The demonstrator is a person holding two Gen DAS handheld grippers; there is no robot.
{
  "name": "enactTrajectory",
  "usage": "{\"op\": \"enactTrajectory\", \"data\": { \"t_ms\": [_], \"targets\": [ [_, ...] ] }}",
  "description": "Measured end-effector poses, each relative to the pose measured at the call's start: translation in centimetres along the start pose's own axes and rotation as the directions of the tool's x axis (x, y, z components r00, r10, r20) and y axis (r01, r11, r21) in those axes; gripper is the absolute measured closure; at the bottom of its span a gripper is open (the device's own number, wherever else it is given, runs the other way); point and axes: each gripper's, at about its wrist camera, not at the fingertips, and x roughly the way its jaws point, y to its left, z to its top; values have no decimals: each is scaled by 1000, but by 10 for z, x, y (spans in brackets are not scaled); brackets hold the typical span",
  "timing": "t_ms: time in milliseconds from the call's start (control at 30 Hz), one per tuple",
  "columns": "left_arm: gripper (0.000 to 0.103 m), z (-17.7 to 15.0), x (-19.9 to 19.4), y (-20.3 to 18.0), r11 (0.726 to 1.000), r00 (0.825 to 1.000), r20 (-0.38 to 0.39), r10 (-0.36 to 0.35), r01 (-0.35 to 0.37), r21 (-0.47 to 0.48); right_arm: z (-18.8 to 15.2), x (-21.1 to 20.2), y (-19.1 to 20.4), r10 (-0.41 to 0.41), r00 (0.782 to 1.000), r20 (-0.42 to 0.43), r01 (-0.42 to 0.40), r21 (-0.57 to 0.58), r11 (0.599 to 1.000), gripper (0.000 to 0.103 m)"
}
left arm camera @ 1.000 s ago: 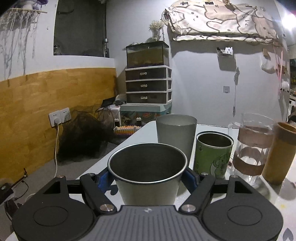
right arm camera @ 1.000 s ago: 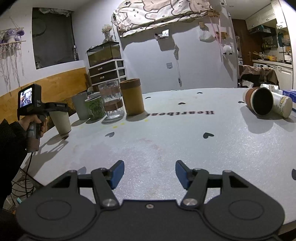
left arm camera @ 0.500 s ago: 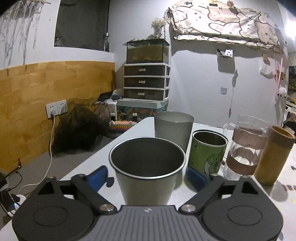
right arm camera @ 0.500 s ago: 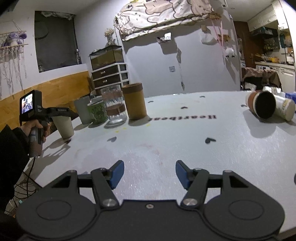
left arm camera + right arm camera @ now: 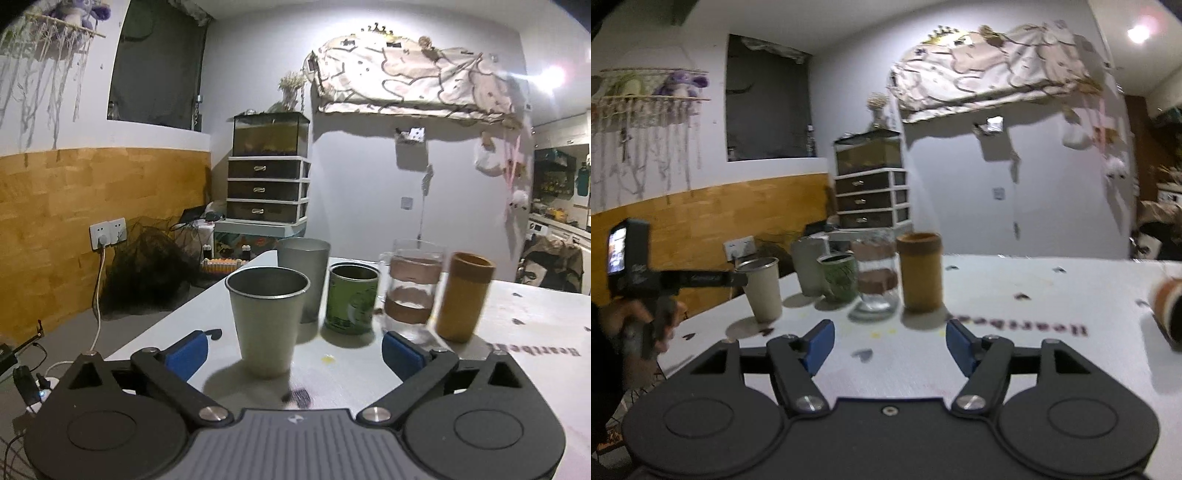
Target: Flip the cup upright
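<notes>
Cups upright on white tabletop (image 5: 517, 317), wood-panelled wall behind.
Left gripper (image 5: 293, 349) spread wide around steel cup (image 5: 266, 319), not touching; right gripper (image 5: 889, 345) open, empty.

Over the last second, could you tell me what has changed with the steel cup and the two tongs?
The left tongs let go of the steel cup, opened wide and backed away, leaving it upright on the table. The right tongs swung left toward the cup row, still open and empty. The grey cup, green cup, glass mug and brown cup stayed put.
</notes>
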Motion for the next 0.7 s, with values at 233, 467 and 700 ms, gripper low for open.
{"op": "enactTrajectory", "data": {
  "t_ms": [233,467,700],
  "targets": [
    [0,-13,-49,-10,999,999,43,-25,24,27,11,24,9,47,999,10,-47,-46,998,25],
    [0,-26,-71,-26,998,998,51,-35,31,62,11,40,14,48,999,-6,-49,-89,995,16],
    [0,-34,-73,-36,998,999,21,-43,42,44,4,43,18,20,999,-36,-24,-105,994,0]
  ]
}}
